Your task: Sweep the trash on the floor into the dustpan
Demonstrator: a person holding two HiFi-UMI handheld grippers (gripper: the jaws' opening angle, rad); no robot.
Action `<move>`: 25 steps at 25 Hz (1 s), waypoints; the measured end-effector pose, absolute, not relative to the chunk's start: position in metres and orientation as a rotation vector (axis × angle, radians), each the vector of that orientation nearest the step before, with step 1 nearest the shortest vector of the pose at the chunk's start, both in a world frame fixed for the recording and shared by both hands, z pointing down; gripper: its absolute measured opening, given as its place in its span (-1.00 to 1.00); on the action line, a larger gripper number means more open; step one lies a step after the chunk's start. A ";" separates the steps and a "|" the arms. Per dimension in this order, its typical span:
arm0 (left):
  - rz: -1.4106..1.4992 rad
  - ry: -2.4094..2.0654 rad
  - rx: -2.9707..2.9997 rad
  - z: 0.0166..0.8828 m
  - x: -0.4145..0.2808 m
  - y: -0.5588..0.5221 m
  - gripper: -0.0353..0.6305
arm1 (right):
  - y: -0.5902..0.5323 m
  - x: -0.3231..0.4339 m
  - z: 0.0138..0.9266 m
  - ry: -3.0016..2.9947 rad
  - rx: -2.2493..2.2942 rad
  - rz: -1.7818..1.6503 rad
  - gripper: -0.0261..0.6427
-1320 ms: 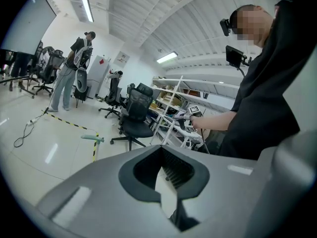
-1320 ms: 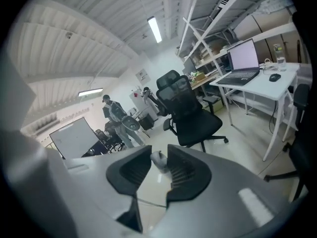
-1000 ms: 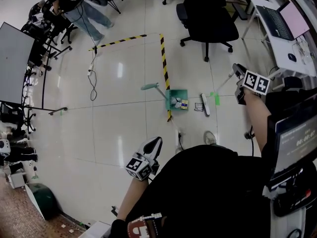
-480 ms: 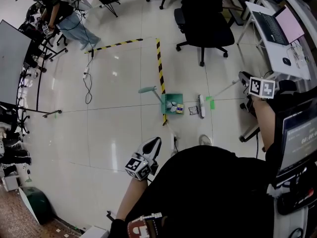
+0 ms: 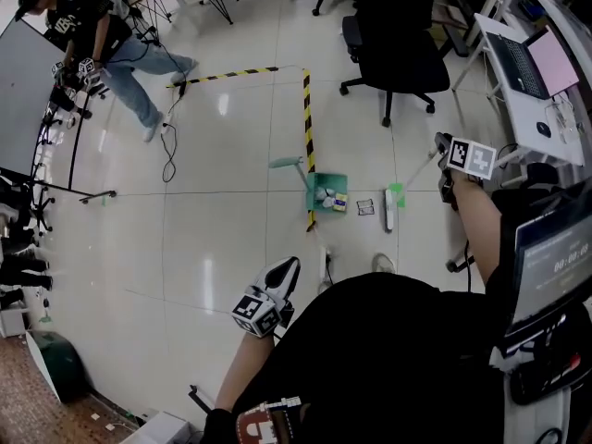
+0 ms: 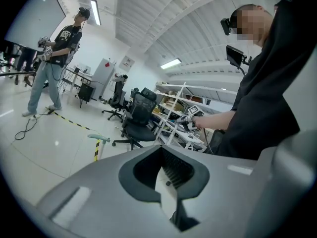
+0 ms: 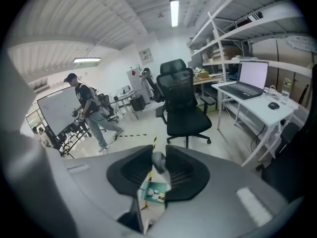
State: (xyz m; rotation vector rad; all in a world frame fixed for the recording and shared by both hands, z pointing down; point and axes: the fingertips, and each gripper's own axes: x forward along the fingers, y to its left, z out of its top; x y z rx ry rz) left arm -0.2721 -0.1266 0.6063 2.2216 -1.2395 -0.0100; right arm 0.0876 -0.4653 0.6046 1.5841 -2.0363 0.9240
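Observation:
A green dustpan (image 5: pixel 326 189) stands on the pale floor with its long handle (image 5: pixel 287 163) leaning left; several bits of trash (image 5: pixel 331 200) lie inside. One flat scrap (image 5: pixel 365 207) lies on the floor just right of it. A white broom head (image 5: pixel 389 216) rests beside that scrap, apart from it. My right gripper (image 5: pixel 444 148) is shut on the broom handle (image 7: pixel 158 162), and the dustpan (image 7: pixel 156 193) shows below its jaws. My left gripper (image 5: pixel 288 269) hangs low by my body, shut and holding nothing; its own view catches the dustpan handle (image 6: pixel 98 138).
Yellow-black tape (image 5: pixel 308 123) runs down to the dustpan's left edge. A black office chair (image 5: pixel 396 43) stands behind, and a white desk (image 5: pixel 518 91) with a laptop is at the right. A person (image 5: pixel 106 40) walks at the back left near a floor cable (image 5: pixel 171 151).
The broom head has shifted slightly right, away from the scrap, with my right gripper still on the handle. The person at the back left has stepped forward. My left gripper has stayed put.

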 end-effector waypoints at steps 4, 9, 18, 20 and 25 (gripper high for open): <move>-0.016 -1.291 2.186 0.608 -0.286 -0.115 -0.90 | -0.482 0.051 0.613 -2.075 1.570 0.966 -0.69; -0.030 -1.342 2.153 0.605 -0.300 -0.102 -0.90 | -0.498 0.014 0.613 -2.137 1.571 1.025 -0.68; -0.031 -1.382 2.102 0.607 -0.320 -0.082 -0.90 | -0.514 -0.015 0.613 -2.202 1.664 1.268 -0.66; -0.036 -1.379 2.097 0.605 -0.319 -0.081 -0.90 | -0.516 -0.015 0.611 -2.217 1.678 1.296 -0.66; -0.025 -1.374 2.115 0.602 -0.318 -0.082 -0.90 | -0.516 -0.010 0.607 -2.242 1.719 1.376 -0.66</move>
